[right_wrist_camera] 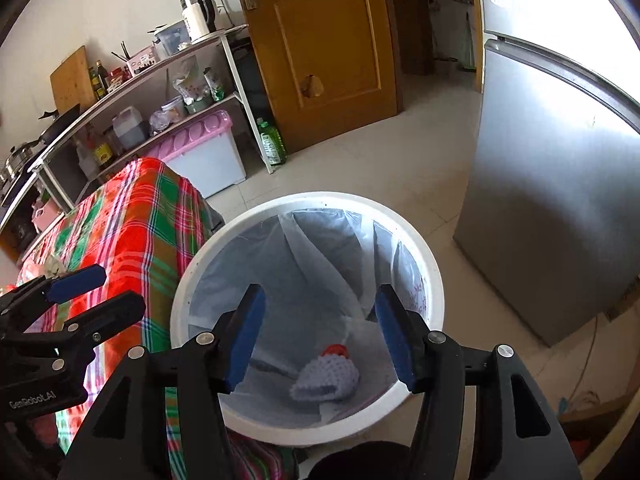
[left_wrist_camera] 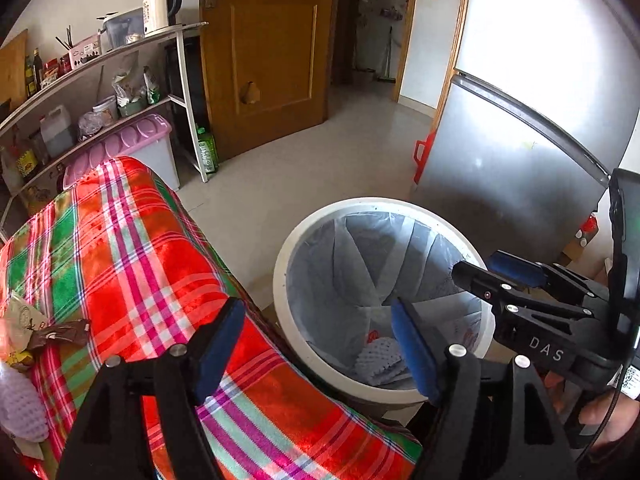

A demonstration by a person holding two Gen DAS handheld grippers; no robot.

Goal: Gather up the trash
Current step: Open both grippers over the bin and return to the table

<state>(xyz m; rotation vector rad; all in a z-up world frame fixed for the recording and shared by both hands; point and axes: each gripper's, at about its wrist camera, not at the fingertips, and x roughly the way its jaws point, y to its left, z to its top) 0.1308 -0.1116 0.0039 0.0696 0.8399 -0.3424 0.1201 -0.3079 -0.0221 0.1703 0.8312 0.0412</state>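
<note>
Left claw (left_wrist_camera: 318, 344) gapes with nothing in it, over the checked cloth's (left_wrist_camera: 152, 264) edge.
Just right of it stands the white bin (left_wrist_camera: 280, 288); wrappers (left_wrist_camera: 36, 332) lie far left. From the right wrist, the right claw (right_wrist_camera: 318, 340) hangs spread wide above the bin (right_wrist_camera: 434, 292), a foam net (right_wrist_camera: 326, 378) at its bottom.
</note>
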